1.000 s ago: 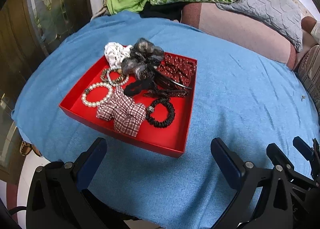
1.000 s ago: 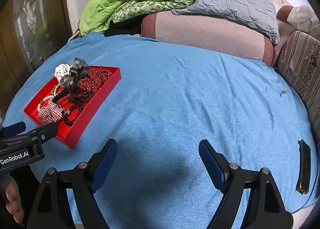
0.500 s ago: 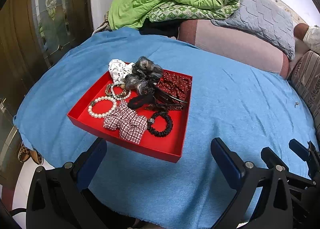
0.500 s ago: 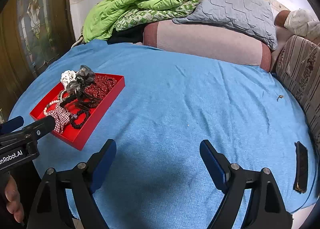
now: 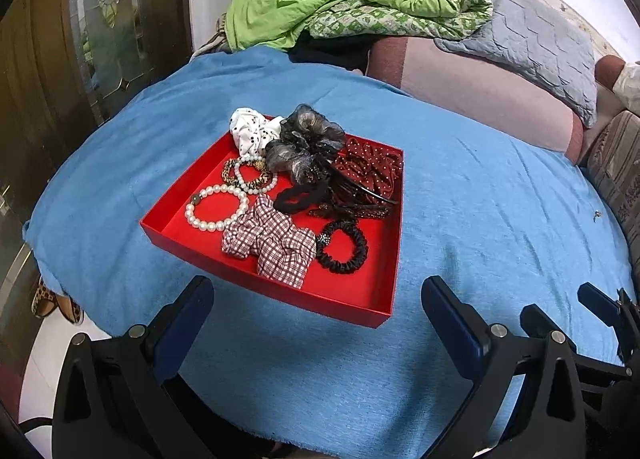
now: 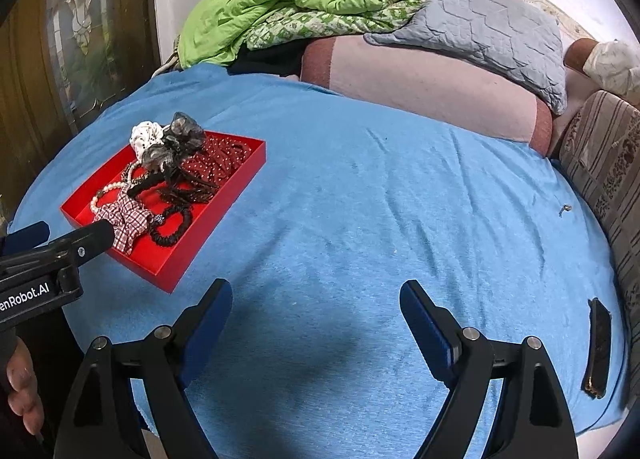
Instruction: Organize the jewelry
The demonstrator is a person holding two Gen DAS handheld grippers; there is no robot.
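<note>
**What Things Are Made Of**

The blue cover [image 5: 480, 219] on the bed is soft, fuzzy cloth, a bit rough like a towel. The red tray [image 5: 356, 299] looks like stiff, smooth card, not shiny. The white bead bracelet [image 5: 216, 207] is glossy and round like pearls. The checked scrunchie [image 5: 272, 247] is thin woven cloth. The black scrunchie [image 5: 344, 247] looks silky with a little shine. The grey flower piece [image 5: 304, 143] is see-through, net-like cloth. The green blanket [image 6: 272, 7] is puffy, smooth cloth. The grey pillow [image 6: 488, 23] is stitched, padded cloth. The left gripper [image 5: 316, 315] and right gripper [image 6: 316, 315] are matt black plastic with small shiny metal pins.
</note>
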